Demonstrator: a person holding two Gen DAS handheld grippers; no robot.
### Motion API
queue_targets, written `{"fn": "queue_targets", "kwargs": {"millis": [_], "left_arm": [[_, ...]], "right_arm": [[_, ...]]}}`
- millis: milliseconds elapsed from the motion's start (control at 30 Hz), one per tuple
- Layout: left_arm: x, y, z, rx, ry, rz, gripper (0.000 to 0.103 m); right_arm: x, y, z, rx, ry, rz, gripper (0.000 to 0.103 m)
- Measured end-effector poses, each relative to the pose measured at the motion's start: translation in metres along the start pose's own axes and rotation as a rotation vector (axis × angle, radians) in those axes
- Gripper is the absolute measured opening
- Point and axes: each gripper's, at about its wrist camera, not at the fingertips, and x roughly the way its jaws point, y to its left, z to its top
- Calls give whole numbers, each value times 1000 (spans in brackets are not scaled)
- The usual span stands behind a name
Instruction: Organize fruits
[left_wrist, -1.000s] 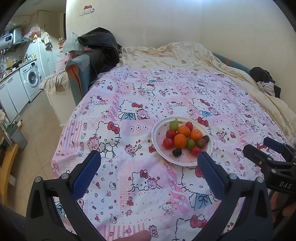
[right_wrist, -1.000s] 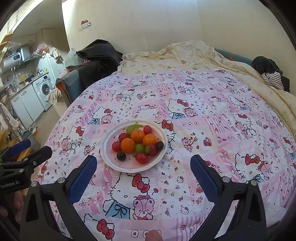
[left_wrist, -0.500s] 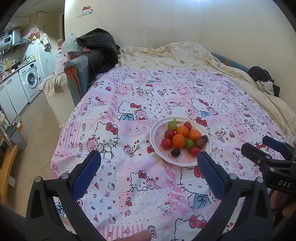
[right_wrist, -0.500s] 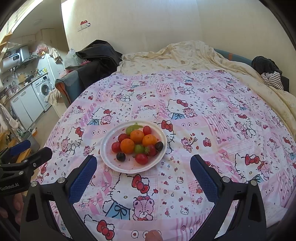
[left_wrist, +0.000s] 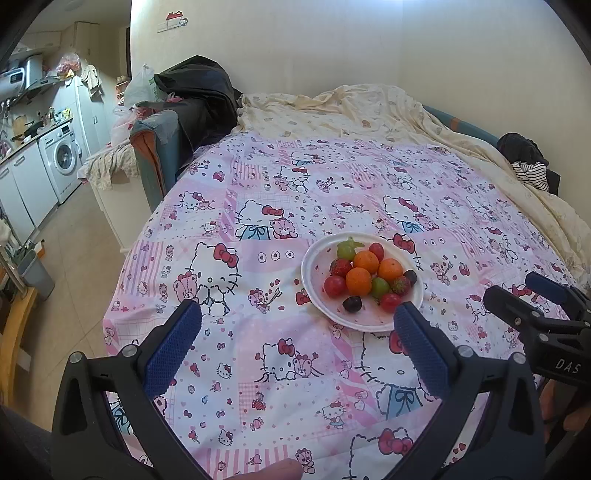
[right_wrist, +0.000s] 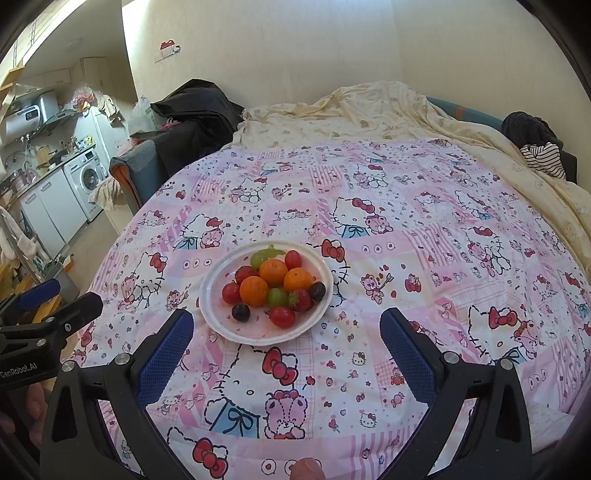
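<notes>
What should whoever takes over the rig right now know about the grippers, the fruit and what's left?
Left gripper: open, empty, held above the bedspread, short of the plate.
Right gripper: open, empty, also short of the plate.
White plate sits on the bedspread with all the fruit heaped on it: three oranges, green grapes, cherry tomatoes, strawberries, dark grapes.
Done: nothing sorted yet; no fruit is off the plate.
Left: all the organizing. No second container is in view.
</notes>
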Motion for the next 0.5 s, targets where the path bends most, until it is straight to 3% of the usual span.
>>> {"fn": "queue_targets", "kwargs": {"millis": [500], "left_arm": [[-1,0,0,1,-3,1,103]], "right_arm": [[-2,0,0,10,-10,1,103]]}}
